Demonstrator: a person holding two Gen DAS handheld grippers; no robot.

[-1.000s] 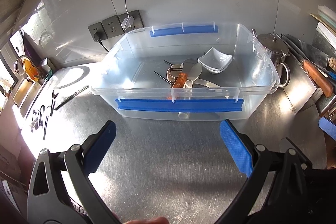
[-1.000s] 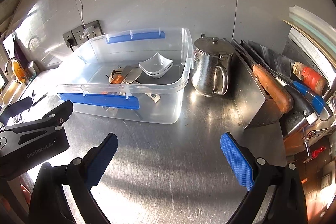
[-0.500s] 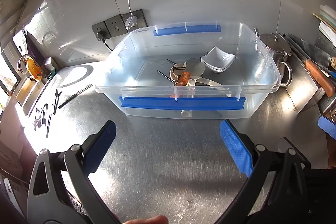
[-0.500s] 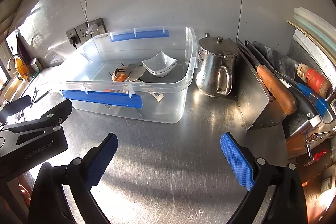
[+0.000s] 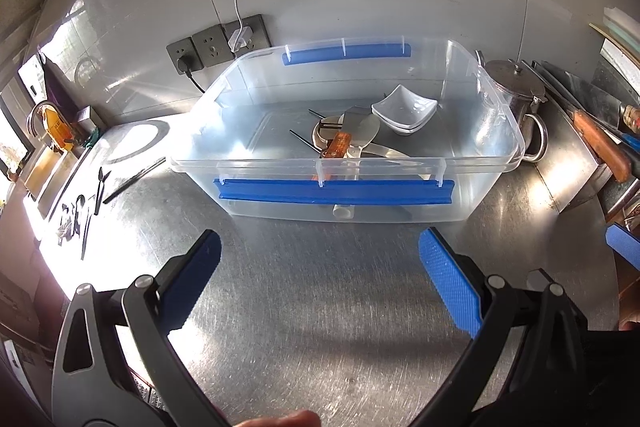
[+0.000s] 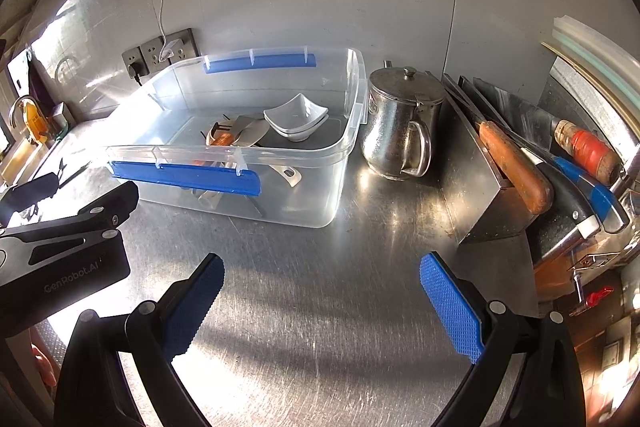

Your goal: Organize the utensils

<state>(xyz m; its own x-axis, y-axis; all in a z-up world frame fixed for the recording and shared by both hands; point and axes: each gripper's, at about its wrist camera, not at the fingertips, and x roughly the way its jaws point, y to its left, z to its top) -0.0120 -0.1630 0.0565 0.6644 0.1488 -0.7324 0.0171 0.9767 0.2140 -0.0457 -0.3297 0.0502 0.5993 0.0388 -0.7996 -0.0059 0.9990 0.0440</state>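
A clear plastic bin (image 5: 496,131) (image 6: 352,115) with blue handle strips stands on the steel counter. Inside lie stacked white square dishes (image 5: 404,111) (image 6: 296,117), an orange-handled tool (image 5: 338,145) (image 6: 222,139), a metal spatula blade (image 5: 360,135) and black chopsticks (image 5: 304,141). Loose dark cutlery (image 5: 86,211) and a chopstick pair (image 5: 134,175) lie on the counter at the far left. My left gripper (image 5: 318,267) hovers open in front of the bin, holding nothing. My right gripper (image 6: 320,287) is open too, right of the bin's front corner. The left gripper's body (image 6: 60,243) shows in the right wrist view.
A steel lidded jug (image 6: 400,123) (image 5: 516,99) stands right of the bin. A metal knife block (image 6: 488,195) with wooden-handled knives (image 6: 516,167) is further right. Wall sockets with a plugged cable (image 5: 218,49) sit behind the bin. A sink with a tap (image 5: 44,131) is at the far left.
Both grippers have pulled back a little and shifted, so the bin sits slightly further right and higher in each view. Both stay open; nothing was picked up.
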